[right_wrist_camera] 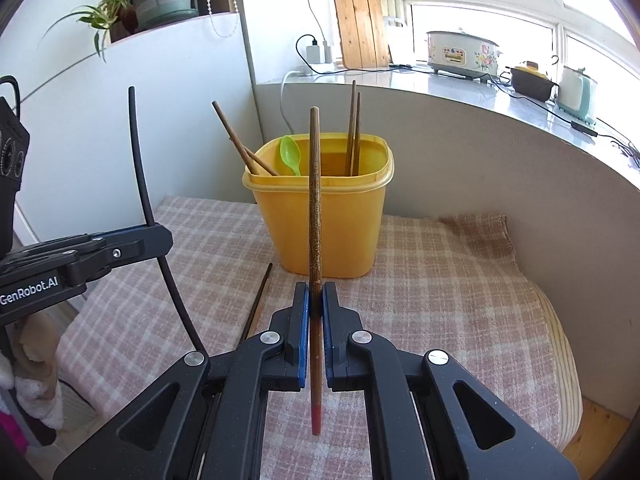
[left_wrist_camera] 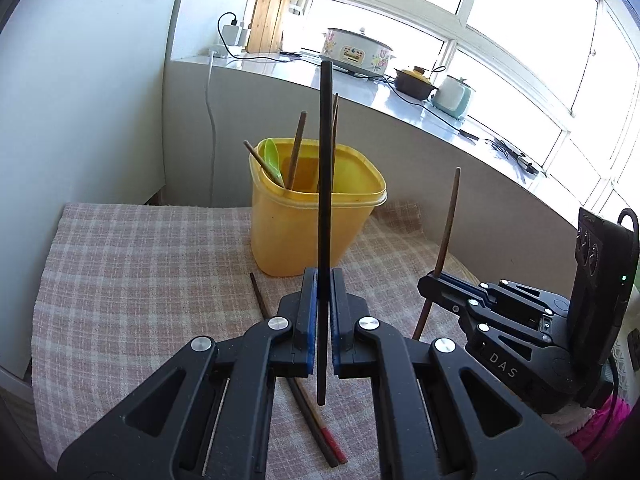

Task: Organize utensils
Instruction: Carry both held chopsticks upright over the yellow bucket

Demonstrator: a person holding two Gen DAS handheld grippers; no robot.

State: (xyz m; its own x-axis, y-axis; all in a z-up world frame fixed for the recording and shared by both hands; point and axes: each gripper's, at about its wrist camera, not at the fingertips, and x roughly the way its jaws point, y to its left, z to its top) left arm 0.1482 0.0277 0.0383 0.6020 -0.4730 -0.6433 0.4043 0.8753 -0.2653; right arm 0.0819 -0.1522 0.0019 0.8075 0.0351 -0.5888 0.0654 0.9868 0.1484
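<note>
1. Nearest, the left gripper (left_wrist_camera: 324, 320) is clamped on 1 black chopstick (left_wrist_camera: 325, 200), held upright above the checked cloth (left_wrist_camera: 120, 280). Its lower end hangs free between the arms.
2. Beside it to the right, the right gripper (right_wrist_camera: 316, 320) is clamped on 1 brown chopstick (right_wrist_camera: 315, 208) with a red lower end, also upright and clear of the cloth.
3. Just past the left gripper, 2 chopsticks (left_wrist_camera: 308, 404) lie loose on the cloth, side by side, 1 with a red end. They are not yet picked up.
4. Farther off, in the middle of the cloth, stands the yellow container (right_wrist_camera: 320, 216). It already holds 1 green spoon (right_wrist_camera: 290, 156), 2 chopsticks leaning left and 2 standing near its far right side.
5. My reading: the task is well past halfway. 4 chopsticks and the spoon are stowed, 2 are in hand and ready to drop in, and 2 remain to collect. The far windowsill (right_wrist_camera: 440, 80) carries only cookers and cables.
</note>
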